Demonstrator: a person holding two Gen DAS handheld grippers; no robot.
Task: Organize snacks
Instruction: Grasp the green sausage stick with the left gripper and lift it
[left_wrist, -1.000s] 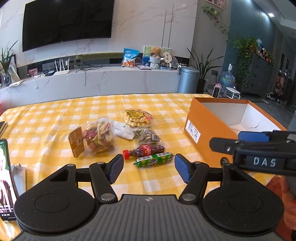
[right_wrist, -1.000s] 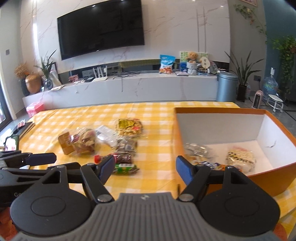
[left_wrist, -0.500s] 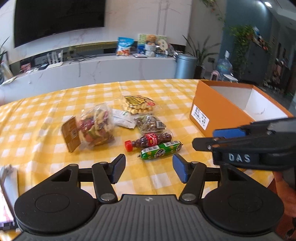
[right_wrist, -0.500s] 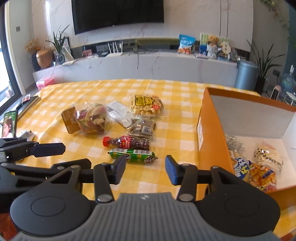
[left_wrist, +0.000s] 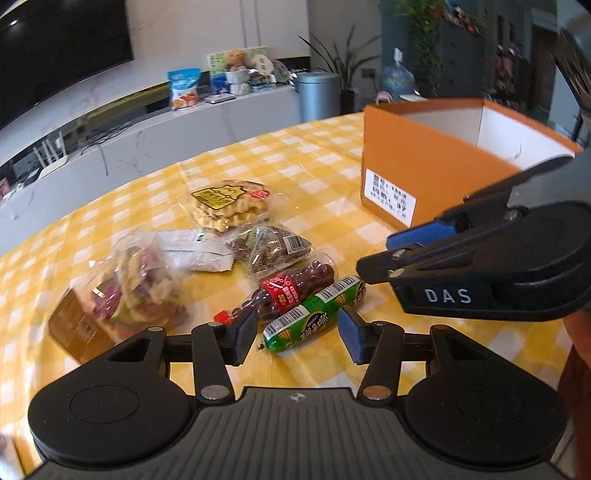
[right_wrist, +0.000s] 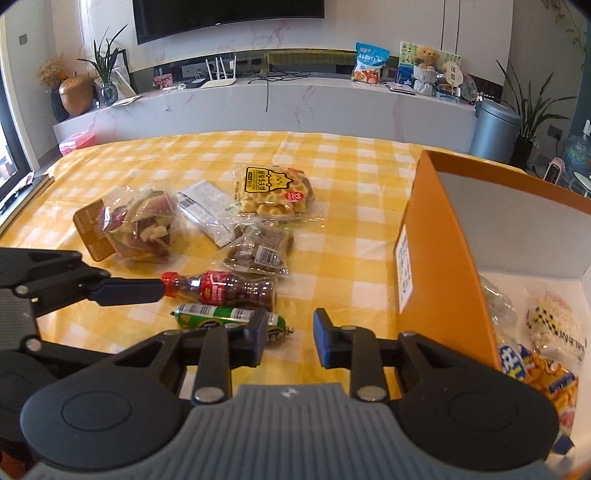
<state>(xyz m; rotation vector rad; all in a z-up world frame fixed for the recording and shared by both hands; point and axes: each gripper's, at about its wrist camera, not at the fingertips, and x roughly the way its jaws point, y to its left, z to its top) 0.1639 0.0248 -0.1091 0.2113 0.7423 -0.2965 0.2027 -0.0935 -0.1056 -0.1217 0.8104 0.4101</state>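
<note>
Left wrist view: the green foil-wrapped sausage stick (left_wrist: 314, 314) lies flat on the yellow-and-white checked surface (left_wrist: 295, 166), at 12 o'clock from the left claw (left_wrist: 297, 334). Its near end sits between the two blue-padded fingers; no pad visibly touches it. The left claw has just been closing and stands partly open, holding nothing.

Touching the stick at its 11 o'clock side lies the small cola-bottle-shaped candy pack with a red cap (left_wrist: 284, 291). Beyond it, at 12 o'clock, lie the clear packet of brown snacks (left_wrist: 273, 249) and the yellow-labelled waffle pack (left_wrist: 231, 205). At 10 o'clock sits the clear bag of mixed purple and pale chips (left_wrist: 136, 291).

Right wrist view: the right claw (right_wrist: 290, 338) has just been closing to a narrow gap with nothing between the pads. Its left finger overlaps the stick's (right_wrist: 229, 317) right end; contact cannot be confirmed. The orange cardboard box with a white interior (right_wrist: 443, 266) stands at 2 o'clock, already holding several packets.

Hazards, as judged:
- Both claws converge on one stick; they may collide or pull against each other.
- The left finger sits close to the cola pack; closing may pinch or drag it.
- The smooth round wrapper may roll or squirt out of an end grip.
</note>
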